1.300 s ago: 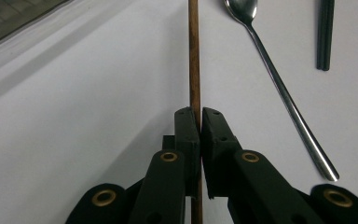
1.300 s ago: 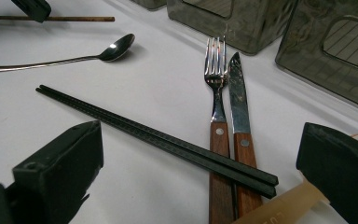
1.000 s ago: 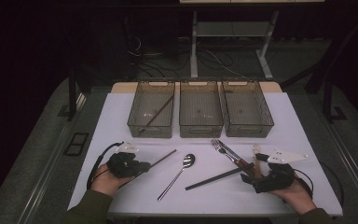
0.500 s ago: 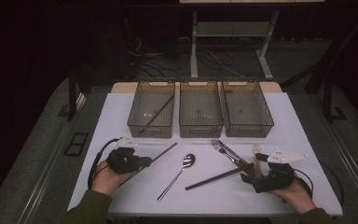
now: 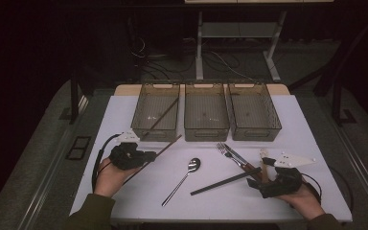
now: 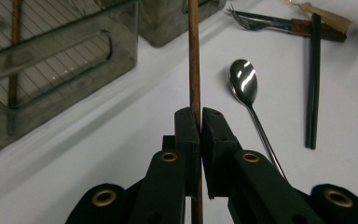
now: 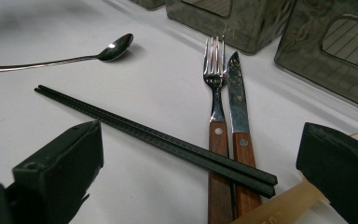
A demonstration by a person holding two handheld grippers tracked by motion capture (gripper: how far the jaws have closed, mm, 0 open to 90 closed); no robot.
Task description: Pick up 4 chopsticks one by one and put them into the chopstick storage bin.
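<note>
**A:** What sits at the centre of the frame?

**B:** A brown chopstick, pinched between the closed jaws of the left gripper. In the high view the stick slants from that gripper up toward the front wall of the left bin, its far tip just short of it.

**A:** And what lies inside that bin?

**B:** A second brown stick, resting on a slant across its floor. Two more smoky plastic bins, the middle bin and the right bin, stand beside it in a row on the white table.

**A:** What lies on the table nearer the person?

**B:** A spoon lies mid-table, bowl toward the bins. To its right lie a pair of black chopsticks, their ends resting across the wooden handles of a fork and a knife laid side by side.

**A:** And the other hand?

**B:** The right gripper rests low near the table, its jaws spread wide and holding nothing, the black chopsticks and the handles lying just ahead of it. A pale translucent piece lies by its right jaw; what it is cannot be made out.
</note>
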